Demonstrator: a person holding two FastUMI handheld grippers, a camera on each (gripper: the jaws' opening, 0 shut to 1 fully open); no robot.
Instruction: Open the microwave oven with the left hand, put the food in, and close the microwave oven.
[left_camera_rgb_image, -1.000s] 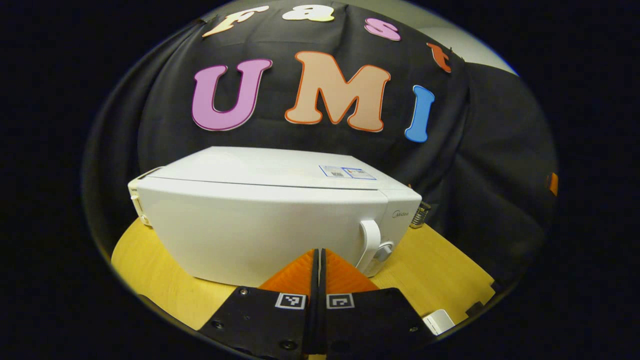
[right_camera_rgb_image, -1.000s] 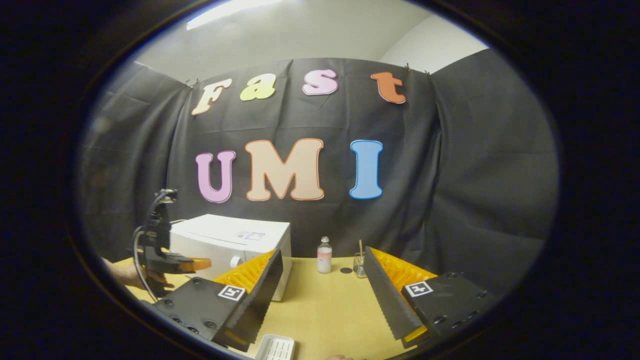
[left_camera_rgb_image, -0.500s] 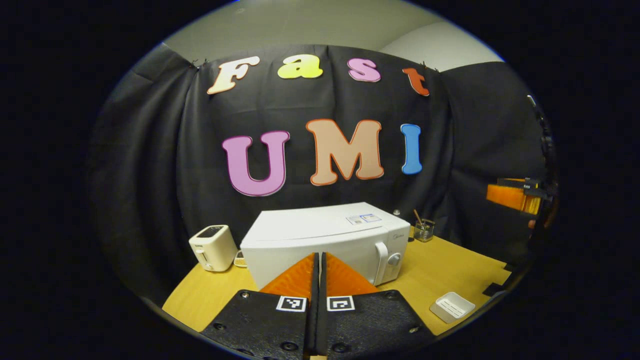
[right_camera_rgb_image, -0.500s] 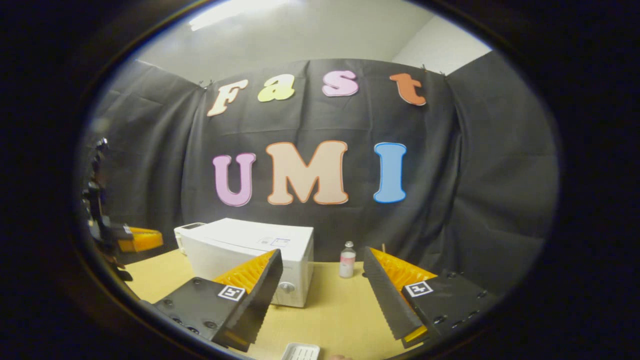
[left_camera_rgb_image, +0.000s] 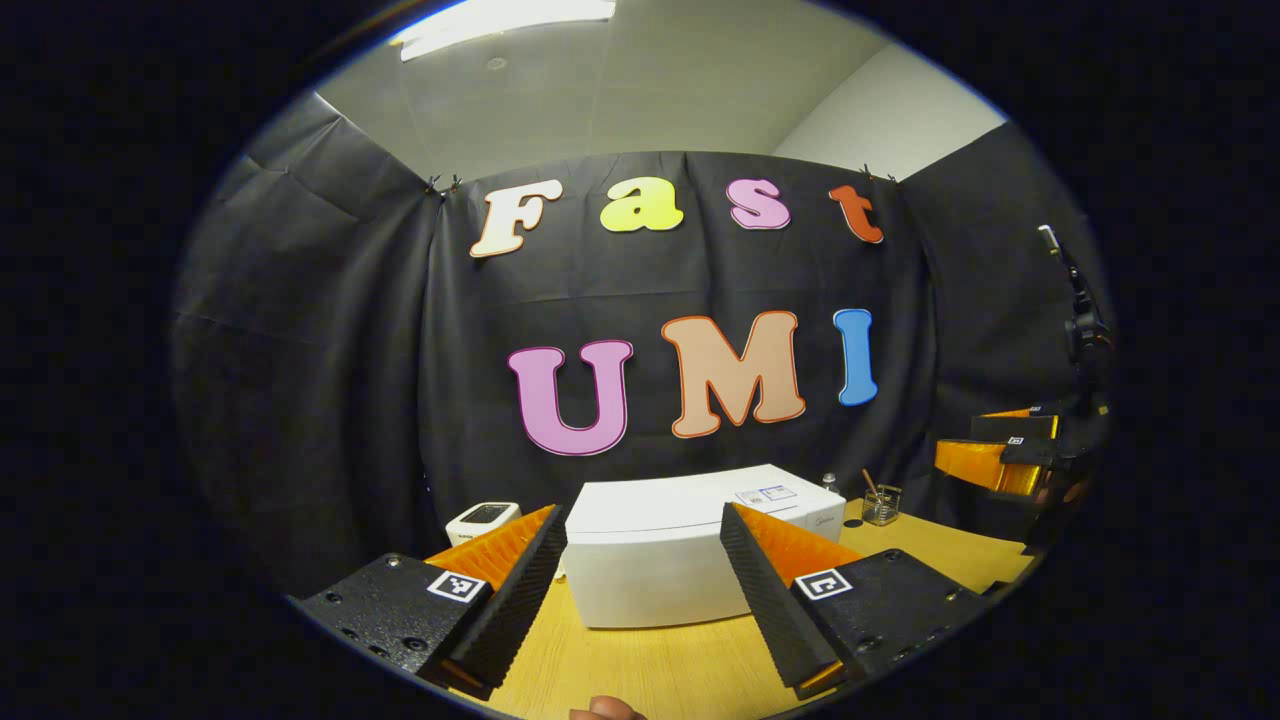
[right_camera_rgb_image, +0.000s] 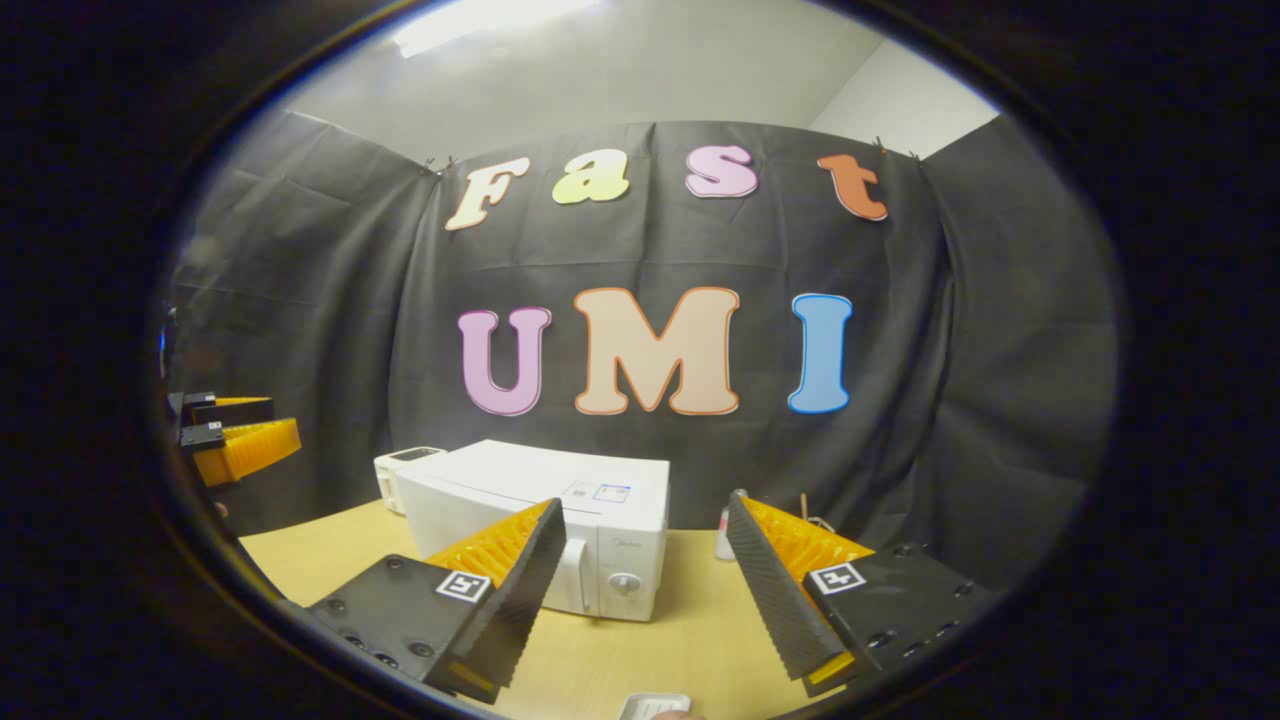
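Since the frames 1 and 0.5 s earlier, the left gripper (left_camera_rgb_image: 640, 585) has backed well away from the microwave oven (left_camera_rgb_image: 655, 570) and its fingers, then pressed together, now stand spread apart with nothing between them. The right gripper (right_camera_rgb_image: 645, 590) is likewise spread and empty, much as before.

The oven sits on the yellow wooden table (left_camera_rgb_image: 650, 670), door shut, its handle (right_camera_rgb_image: 578, 577) and round knob (right_camera_rgb_image: 625, 583) at the right of the front. This reads as a withdrawal after closing; whether food is inside cannot be told. A white tray (right_camera_rgb_image: 655, 706) lies at the near table edge.

Materials: the oven is a smooth, matte white box with rounded edges; the table has a plain, pale grain; the inner faces of the gripper fingers are finely ridged wedges. A small white toaster (left_camera_rgb_image: 482, 519) stands behind the oven's left side, a glass jar (left_camera_rgb_image: 880, 505) to its right.
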